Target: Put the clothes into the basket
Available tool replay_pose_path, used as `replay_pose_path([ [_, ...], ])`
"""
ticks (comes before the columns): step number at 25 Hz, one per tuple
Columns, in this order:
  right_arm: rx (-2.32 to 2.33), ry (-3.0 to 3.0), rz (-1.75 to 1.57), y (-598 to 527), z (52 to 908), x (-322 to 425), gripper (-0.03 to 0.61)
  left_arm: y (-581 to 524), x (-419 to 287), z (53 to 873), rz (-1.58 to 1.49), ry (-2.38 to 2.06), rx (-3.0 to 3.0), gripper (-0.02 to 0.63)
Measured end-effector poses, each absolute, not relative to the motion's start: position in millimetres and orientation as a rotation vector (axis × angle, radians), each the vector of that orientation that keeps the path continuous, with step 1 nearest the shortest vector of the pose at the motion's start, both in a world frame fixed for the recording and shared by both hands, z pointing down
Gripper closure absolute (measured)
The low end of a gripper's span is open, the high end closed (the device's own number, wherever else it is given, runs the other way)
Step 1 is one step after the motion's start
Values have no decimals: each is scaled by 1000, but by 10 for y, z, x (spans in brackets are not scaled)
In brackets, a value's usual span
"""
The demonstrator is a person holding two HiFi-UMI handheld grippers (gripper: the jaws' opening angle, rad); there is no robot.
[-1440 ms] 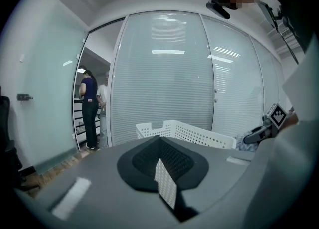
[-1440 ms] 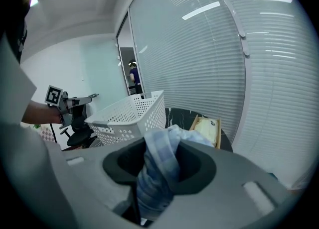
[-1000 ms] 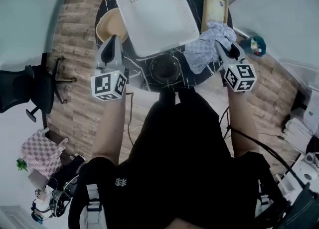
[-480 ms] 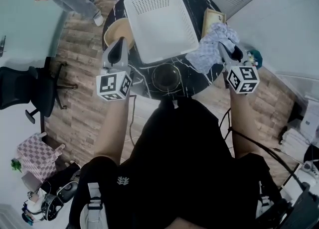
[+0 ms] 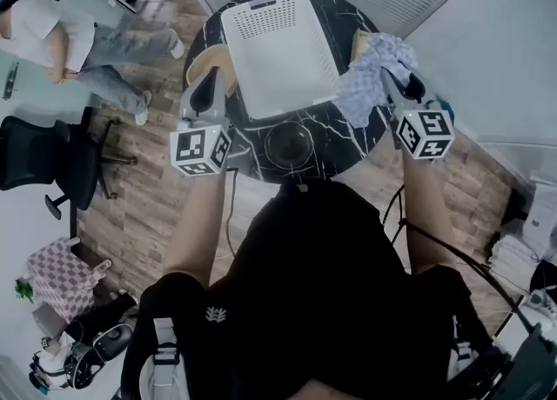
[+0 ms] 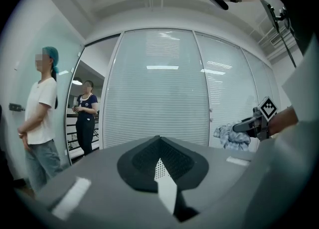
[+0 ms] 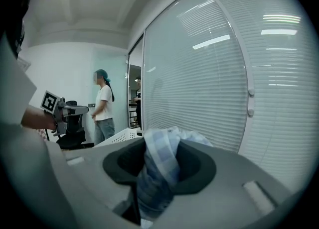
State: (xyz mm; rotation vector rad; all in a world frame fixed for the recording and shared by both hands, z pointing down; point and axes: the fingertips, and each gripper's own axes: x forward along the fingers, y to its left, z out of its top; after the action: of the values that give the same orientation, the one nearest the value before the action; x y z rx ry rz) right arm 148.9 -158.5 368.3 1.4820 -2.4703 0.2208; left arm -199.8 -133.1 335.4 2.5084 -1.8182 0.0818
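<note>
Pinching checked cloth (image 5: 369,75) in right gripper (image 5: 389,83); left gripper (image 5: 210,78) pressed together beside white basket (image 5: 278,57).

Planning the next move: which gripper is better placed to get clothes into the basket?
Right. The right gripper is clamped on the checked cloth, raised beside the white basket. The left gripper is shut and empty.

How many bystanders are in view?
2. In the left gripper view, a person in a white shirt stands at the left, a person in dark clothes in the doorway beyond. Others may be hidden.
</note>
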Motion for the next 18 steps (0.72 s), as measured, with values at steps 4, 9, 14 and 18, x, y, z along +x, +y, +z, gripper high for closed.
replay_pose_path([
  [4,1484,-2495,203,-1621,3539,1480,425,-1320,-1946,3257,91,-1821,2525,607],
  [9,1480,-2529,166,-1689,3339,1433,425,-1316,-1955,3113,92,-1843,2539,607],
  [14,1470,-2563,136,-1779,3180,1374,425,-1322,-1975,2980,89,-1869,2548,607],
  [18,1459,-2599,108,-1868,3001,1269,425,-1339,-1971,2892,83,-1883,2552,607],
])
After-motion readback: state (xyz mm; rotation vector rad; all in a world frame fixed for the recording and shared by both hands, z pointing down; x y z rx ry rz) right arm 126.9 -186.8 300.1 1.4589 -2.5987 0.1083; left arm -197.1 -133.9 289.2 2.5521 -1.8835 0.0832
